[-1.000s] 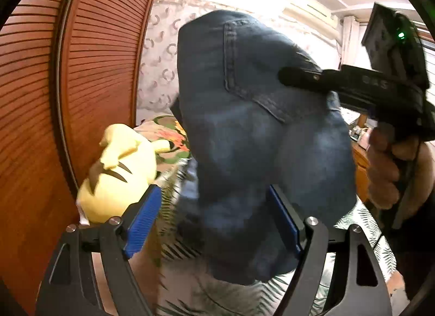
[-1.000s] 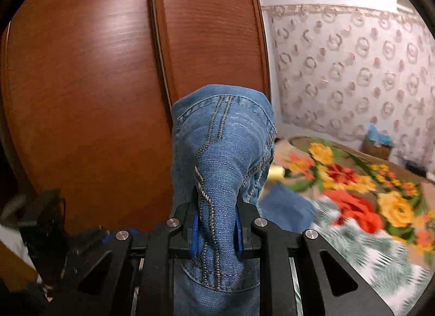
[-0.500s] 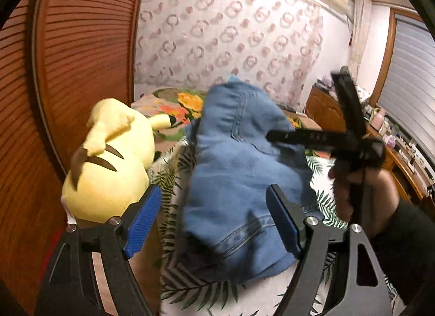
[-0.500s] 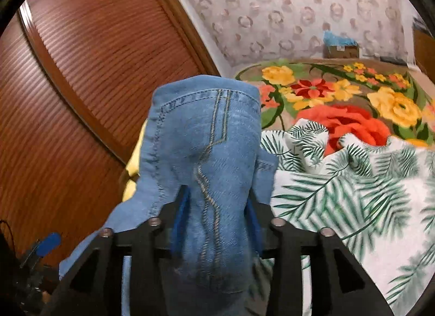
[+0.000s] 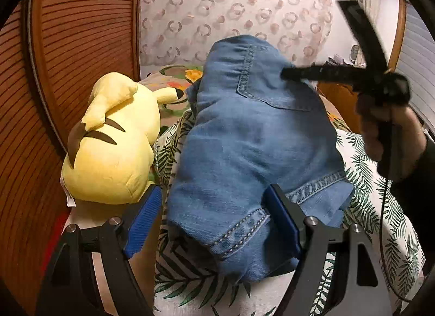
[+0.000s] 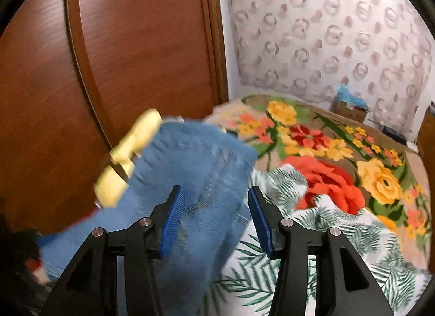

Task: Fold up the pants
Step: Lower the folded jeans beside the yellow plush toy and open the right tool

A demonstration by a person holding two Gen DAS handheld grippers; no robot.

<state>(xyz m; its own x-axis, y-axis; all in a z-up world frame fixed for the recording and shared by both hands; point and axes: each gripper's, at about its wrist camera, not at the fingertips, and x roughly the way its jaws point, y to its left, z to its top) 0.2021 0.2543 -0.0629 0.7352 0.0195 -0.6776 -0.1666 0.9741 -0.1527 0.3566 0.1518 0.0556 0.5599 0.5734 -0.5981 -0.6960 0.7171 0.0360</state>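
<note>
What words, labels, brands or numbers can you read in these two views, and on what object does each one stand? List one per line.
None can be read.
Jeans: stitching only, no brand tag shows.
Yellow plush toy: a white tag at its base, too small to read.
Box by the wall: too blurred to tell.

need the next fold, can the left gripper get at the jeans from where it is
Probably yes: the left gripper is open with the jeans lying right between its fingers on the bedspread, nothing in between; the plush toy sits off to the side.

A home bedroom: floral bedspread [image 6: 326, 150], wooden wardrobe [image 6: 122, 57], plush toy [image 5: 114, 141].
</note>
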